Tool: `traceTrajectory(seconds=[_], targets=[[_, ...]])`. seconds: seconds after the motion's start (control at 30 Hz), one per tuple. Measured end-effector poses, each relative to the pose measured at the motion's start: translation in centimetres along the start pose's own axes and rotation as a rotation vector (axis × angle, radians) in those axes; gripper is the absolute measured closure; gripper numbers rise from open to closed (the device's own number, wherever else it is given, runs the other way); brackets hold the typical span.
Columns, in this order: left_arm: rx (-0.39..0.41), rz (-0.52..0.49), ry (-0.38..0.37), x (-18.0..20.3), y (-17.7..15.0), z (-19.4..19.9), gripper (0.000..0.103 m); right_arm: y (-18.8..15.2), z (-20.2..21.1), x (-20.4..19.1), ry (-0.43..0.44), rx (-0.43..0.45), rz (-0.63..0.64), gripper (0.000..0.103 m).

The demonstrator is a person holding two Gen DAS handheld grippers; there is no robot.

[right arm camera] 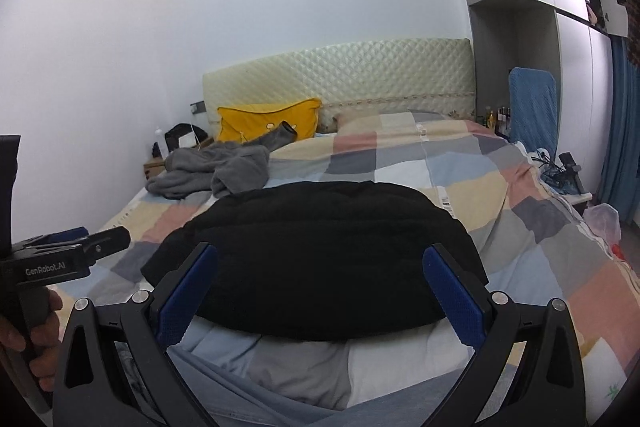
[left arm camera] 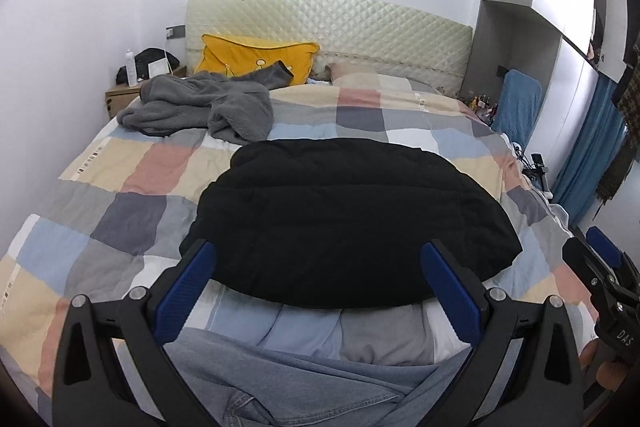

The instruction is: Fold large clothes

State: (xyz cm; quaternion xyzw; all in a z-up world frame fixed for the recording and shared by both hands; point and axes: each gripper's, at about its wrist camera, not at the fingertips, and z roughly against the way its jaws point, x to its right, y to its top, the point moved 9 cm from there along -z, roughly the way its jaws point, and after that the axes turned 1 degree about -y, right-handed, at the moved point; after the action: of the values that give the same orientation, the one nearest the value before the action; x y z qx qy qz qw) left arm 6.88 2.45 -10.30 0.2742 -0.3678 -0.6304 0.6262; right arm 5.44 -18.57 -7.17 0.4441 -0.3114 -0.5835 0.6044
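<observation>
Parted jaws over black garment (left arm camera: 344, 223)

Black garment (left arm camera: 344, 211) on pastel checked quilt (left arm camera: 120, 195) — grey fleece (left arm camera: 200, 107), yellow pillow (left arm camera: 256, 57), blue-padded fingers (left arm camera: 188, 291).

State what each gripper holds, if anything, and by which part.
Nothing is held. The left gripper and right gripper are both open, hovering near the black garment on the bed.
</observation>
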Motion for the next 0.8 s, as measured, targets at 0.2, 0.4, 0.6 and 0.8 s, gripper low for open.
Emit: traceTrajectory(seconds=[0.2, 0.4, 0.6, 0.8], targets=[[-0.012, 0.008, -0.001, 0.0, 0.0, -0.7, 0.001, 0.3, -0.6, -0.1, 0.002, -0.020, 0.011, 0.000], [-0.004, 0.023, -0.014, 0.0, 0.4, -0.6, 0.001, 0.5, -0.6, -0.5, 0.005, -0.018, 0.029, 0.000], [-0.007, 0.019, -0.004, 0.3, 0.5, -0.7, 0.001, 0.7, -0.8, -0.9, 0.012, -0.023, 0.032, 0.000], [-0.008, 0.011, 0.018, 0.4, 0.5, -0.8, 0.000, 0.6, -0.8, -1.4, 0.017, -0.027, 0.043, 0.000]])
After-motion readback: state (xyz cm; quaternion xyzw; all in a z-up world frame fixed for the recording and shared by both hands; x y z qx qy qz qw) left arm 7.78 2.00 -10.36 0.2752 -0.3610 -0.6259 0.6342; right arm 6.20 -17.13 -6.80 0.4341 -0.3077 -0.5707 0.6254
